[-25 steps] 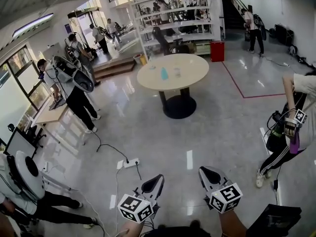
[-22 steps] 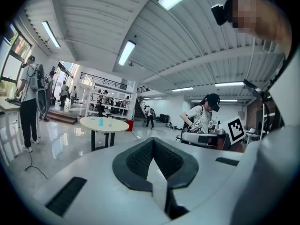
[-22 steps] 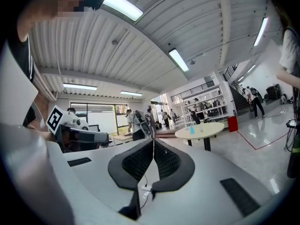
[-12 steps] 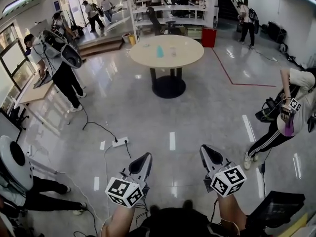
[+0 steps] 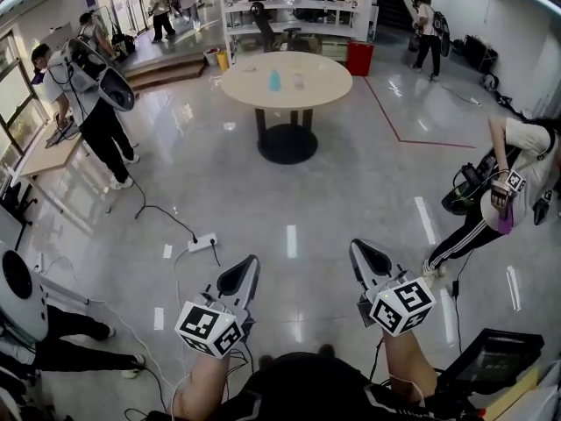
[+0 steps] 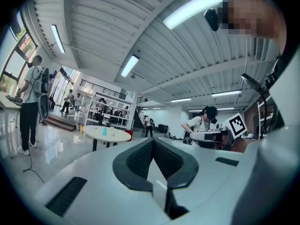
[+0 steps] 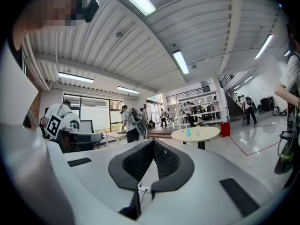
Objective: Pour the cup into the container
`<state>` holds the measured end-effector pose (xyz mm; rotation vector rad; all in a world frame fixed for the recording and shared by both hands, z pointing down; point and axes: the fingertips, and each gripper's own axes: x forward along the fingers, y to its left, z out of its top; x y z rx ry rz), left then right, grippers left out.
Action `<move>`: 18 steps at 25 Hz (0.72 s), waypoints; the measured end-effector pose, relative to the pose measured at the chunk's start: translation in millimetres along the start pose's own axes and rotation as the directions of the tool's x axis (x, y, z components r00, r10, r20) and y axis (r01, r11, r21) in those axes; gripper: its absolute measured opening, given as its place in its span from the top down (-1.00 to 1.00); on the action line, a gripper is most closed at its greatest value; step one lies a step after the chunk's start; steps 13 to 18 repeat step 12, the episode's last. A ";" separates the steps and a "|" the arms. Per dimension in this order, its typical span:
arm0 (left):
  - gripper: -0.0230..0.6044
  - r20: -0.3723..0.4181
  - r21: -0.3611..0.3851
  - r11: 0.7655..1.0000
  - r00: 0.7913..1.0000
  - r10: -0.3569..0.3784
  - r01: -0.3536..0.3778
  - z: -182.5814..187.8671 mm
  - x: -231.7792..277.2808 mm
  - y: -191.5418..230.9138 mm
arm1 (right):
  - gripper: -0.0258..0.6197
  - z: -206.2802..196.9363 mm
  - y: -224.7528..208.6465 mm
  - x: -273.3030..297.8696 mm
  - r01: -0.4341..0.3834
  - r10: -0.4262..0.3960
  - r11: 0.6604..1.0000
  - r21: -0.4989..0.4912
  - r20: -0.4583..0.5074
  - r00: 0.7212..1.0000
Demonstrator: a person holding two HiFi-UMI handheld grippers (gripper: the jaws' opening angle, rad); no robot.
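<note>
A round beige table (image 5: 287, 79) stands far ahead across the floor. On it are a small blue cup (image 5: 274, 81) and a clear container (image 5: 298, 80), side by side. Both are tiny and their contents cannot be made out. My left gripper (image 5: 249, 262) and right gripper (image 5: 358, 249) are held low in front of me, far from the table, both shut and empty. In the left gripper view the table (image 6: 107, 134) with the blue cup (image 6: 104, 131) lies beyond the shut left gripper (image 6: 153, 142). The right gripper (image 7: 153, 142) points toward the table (image 7: 195, 134) too.
A power strip (image 5: 202, 243) with its cable lies on the glossy floor between me and the table. People stand at the left (image 5: 92, 103) and right (image 5: 508, 187). A red bin (image 5: 359, 58) and shelves (image 5: 289, 7) sit behind the table. A desk (image 5: 53, 152) is at the left.
The table and floor have shifted up and a little left in the head view. Both grippers sit higher in the frame, still shut and empty.
</note>
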<state>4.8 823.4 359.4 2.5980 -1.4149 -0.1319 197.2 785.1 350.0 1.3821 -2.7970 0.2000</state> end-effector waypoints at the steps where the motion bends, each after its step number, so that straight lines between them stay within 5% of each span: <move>1: 0.93 -0.001 -0.002 1.000 1.000 -0.003 0.003 1.3 0.3 0.3 | 0.91 2.0 0.7 0.8 0.000 0.000 1.000 -0.002 0.001 1.000; 7: 0.93 0.016 -0.056 0.998 0.999 -0.030 0.030 4.3 3.8 -4.3 | 0.91 9.6 -0.2 1.0 0.013 -0.013 0.999 -0.045 0.013 1.000; 18: 0.93 0.003 -0.045 0.998 0.999 -0.048 0.049 2.5 2.5 -11.7 | 0.91 9.9 0.1 -3.0 0.007 -0.007 0.999 -0.037 0.012 1.000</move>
